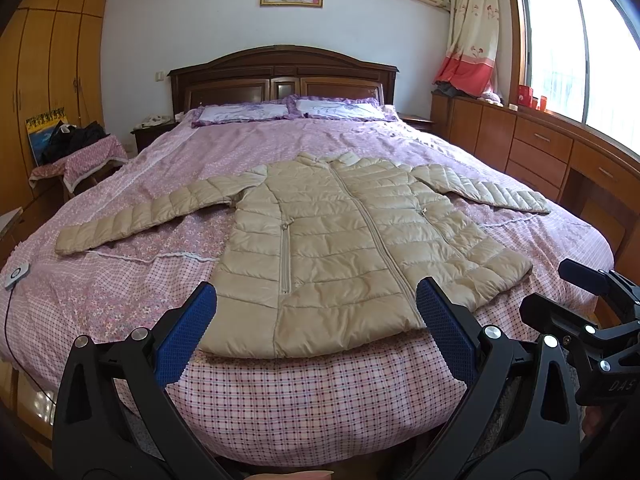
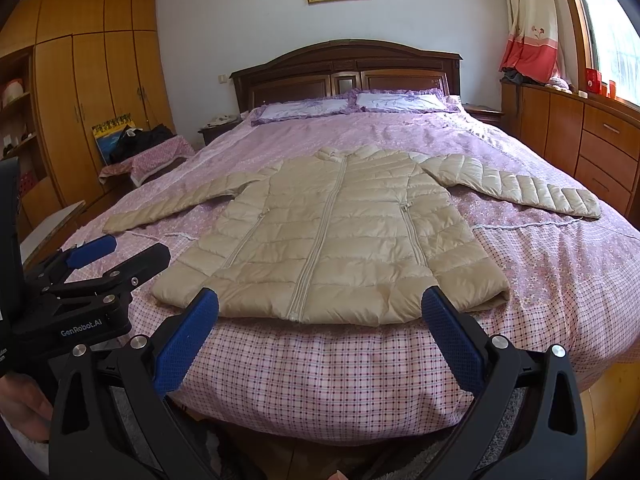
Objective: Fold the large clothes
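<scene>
A beige quilted down jacket (image 1: 332,236) lies flat and zipped on the bed, front up, both sleeves spread out to the sides, hem toward me; it also shows in the right wrist view (image 2: 332,240). My left gripper (image 1: 316,300) is open and empty, held just before the hem at the bed's foot. My right gripper (image 2: 320,308) is open and empty, also just short of the hem. The right gripper shows at the right edge of the left wrist view (image 1: 580,300). The left gripper shows at the left edge of the right wrist view (image 2: 100,256).
The bed has a pink floral and checked cover (image 1: 320,384), two pillows (image 1: 288,112) and a dark wooden headboard (image 1: 280,76). A covered stool with dark clothes (image 1: 76,152) stands left. Wooden drawers (image 1: 540,152) run along the right. A small white controller with cable (image 1: 16,276) lies at the bed's left edge.
</scene>
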A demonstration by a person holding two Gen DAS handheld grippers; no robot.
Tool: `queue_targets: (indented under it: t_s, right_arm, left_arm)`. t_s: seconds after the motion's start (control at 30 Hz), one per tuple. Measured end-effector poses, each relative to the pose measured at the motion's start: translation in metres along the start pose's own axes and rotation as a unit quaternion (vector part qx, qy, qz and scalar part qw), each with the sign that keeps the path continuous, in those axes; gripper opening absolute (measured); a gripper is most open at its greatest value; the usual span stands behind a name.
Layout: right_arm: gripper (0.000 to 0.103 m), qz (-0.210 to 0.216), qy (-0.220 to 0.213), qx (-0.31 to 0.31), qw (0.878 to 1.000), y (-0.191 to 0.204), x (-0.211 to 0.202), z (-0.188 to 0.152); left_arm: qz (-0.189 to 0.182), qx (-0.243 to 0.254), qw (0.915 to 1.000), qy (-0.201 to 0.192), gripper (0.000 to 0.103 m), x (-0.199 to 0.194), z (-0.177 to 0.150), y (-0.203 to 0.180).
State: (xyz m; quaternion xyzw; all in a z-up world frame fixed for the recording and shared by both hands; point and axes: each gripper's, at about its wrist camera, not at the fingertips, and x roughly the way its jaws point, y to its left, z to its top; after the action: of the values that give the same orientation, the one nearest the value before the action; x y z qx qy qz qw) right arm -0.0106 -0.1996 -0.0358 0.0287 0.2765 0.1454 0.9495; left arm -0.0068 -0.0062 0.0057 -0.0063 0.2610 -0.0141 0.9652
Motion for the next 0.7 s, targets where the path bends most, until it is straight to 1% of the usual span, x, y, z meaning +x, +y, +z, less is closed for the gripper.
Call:
queue_targets:
  t_s: [0.07, 0.2, 0.5, 0.6, 0.7]
  right_arm:
    - [0.098, 0.0, -0.003, 0.002, 1.0, 0.0003, -0.0004, -0.0002]
    - [0.098, 0.017, -0.002, 0.013, 1.0, -0.0012, -0.0013, -0.0003]
    - [0.098, 0.013, -0.004, 0.011, 1.0, -0.0011, -0.0029, -0.0003]
    - [0.098, 0.014, -0.003, 0.011, 1.0, -0.0005, -0.0033, 0.0003]
    - [0.098, 0.014, -0.002, 0.009, 1.0, 0.0002, -0.0027, 0.0007]
  left_arm:
    - [0.0, 0.002, 1.0, 0.0, 0.099, 0.0, 0.0, 0.0]
    - [-0.006, -0.005, 1.0, 0.002, 0.099, -0.0005, 0.0019, 0.0013]
    - [-0.02, -0.016, 0.9997, 0.004, 0.099, -0.0007, 0.0032, 0.0024]
    - [-0.016, -0.014, 0.9998, 0.004, 0.099, -0.0003, 0.0024, 0.0021]
    - [-0.022, -0.02, 0.9995, 0.006, 0.099, 0.0004, 0.0027, 0.0035]
